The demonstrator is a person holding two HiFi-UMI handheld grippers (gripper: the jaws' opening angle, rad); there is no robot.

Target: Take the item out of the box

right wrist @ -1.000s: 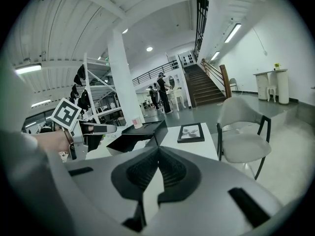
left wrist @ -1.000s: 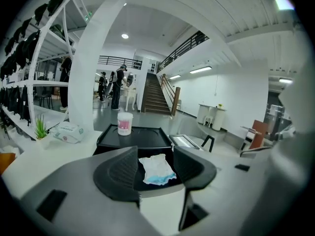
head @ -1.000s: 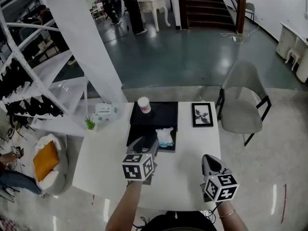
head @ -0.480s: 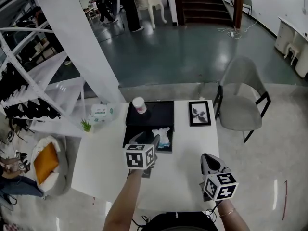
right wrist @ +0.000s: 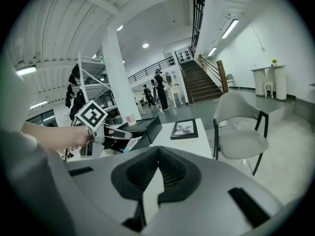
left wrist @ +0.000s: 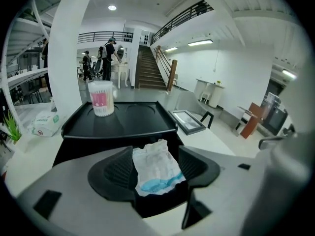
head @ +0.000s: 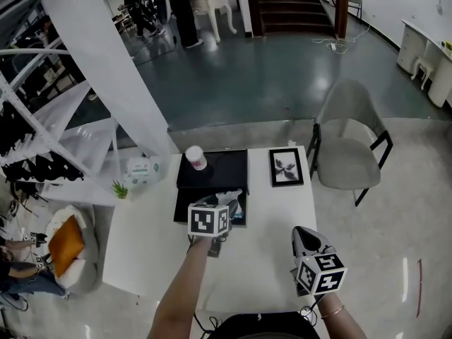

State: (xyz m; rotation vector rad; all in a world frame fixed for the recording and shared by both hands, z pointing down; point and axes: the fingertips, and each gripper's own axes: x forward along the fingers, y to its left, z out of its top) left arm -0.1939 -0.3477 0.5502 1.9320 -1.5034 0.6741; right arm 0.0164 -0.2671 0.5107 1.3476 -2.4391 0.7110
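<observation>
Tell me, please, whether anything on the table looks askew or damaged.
The white packet in the black box is crumpled and stands up crookedly. A cup also stands on the box's opened lid, an odd perch. Nothing is spilled.

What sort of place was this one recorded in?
Probably a large open hall or showroom, not a home: a wide dark staircase rises at the back, a white metal shelving rack stands at left, and standing people gather beyond.

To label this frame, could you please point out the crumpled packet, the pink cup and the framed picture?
crumpled packet (left wrist: 156, 167), left gripper view, white middle.
pink cup (left wrist: 101, 100), left gripper view, side wall.
framed picture (head: 286, 168), head view, centre.
</observation>
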